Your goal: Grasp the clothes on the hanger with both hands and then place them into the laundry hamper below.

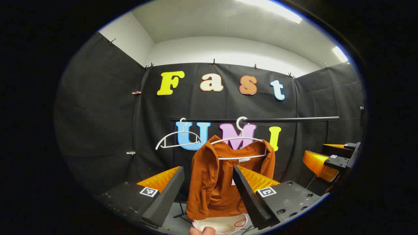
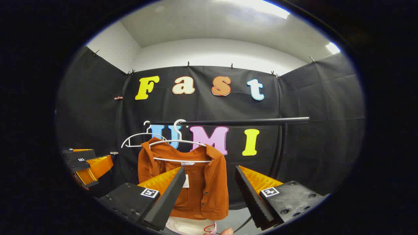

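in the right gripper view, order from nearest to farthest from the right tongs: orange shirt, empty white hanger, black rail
1. Orange shirt: straight ahead, left of centre, hanging just beyond the open right tongs.
2. Empty white hanger: up and to the left, behind the shirt's shoulder.
3. Black rail: overhead, running across to the right; its rank against the empty hanger is close.

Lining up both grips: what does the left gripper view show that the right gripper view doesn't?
Left gripper view: the right gripper at the far right edge; the orange shirt hanging between the open fingers. Right gripper view: the left gripper at the far left; the shirt's front buttons, off toward the left finger. Both: the shirt on a white hanger, an empty hanger beside it, the black rail, the hamper rim below.
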`<state>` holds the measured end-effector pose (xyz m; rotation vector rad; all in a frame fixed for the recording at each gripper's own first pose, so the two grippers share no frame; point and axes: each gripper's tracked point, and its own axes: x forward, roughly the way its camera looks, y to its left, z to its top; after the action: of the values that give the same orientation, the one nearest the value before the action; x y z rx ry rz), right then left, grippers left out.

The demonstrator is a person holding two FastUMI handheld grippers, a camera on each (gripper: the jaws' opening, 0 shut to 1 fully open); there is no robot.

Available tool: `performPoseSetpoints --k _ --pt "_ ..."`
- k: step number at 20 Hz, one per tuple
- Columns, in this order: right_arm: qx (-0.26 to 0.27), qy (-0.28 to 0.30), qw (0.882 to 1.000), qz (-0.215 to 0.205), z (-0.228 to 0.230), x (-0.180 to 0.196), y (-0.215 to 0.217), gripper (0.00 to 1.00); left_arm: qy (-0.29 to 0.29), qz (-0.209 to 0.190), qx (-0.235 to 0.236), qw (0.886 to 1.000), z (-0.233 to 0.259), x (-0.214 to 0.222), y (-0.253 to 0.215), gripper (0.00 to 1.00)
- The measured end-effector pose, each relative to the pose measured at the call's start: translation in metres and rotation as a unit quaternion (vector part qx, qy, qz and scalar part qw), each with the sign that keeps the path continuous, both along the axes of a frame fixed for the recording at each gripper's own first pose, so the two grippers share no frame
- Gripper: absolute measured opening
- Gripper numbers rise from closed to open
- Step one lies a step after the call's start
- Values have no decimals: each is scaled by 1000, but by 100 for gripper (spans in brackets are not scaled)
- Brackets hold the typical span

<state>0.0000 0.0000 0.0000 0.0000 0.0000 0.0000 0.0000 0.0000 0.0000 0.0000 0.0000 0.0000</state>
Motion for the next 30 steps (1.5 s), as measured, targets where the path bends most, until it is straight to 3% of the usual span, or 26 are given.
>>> performPoseSetpoints --k 13,19,24,30 --pt "-3 1 1000 -17 -5 -3 -9 97 1 -2 2 1000 0 1 -1 98" --pt "0 -1 1000 -14 -9 1 -6 97 -1 -2 0 1000 -2 7 -1 95" --pt "11 -6 1000 0 -30 36 1 97 -6 -14 3 1000 -21 47 -7 95" --pt "12 -19 1000 10 -61 112 1 97 -23 12 34 999 -51 128 -7 95"
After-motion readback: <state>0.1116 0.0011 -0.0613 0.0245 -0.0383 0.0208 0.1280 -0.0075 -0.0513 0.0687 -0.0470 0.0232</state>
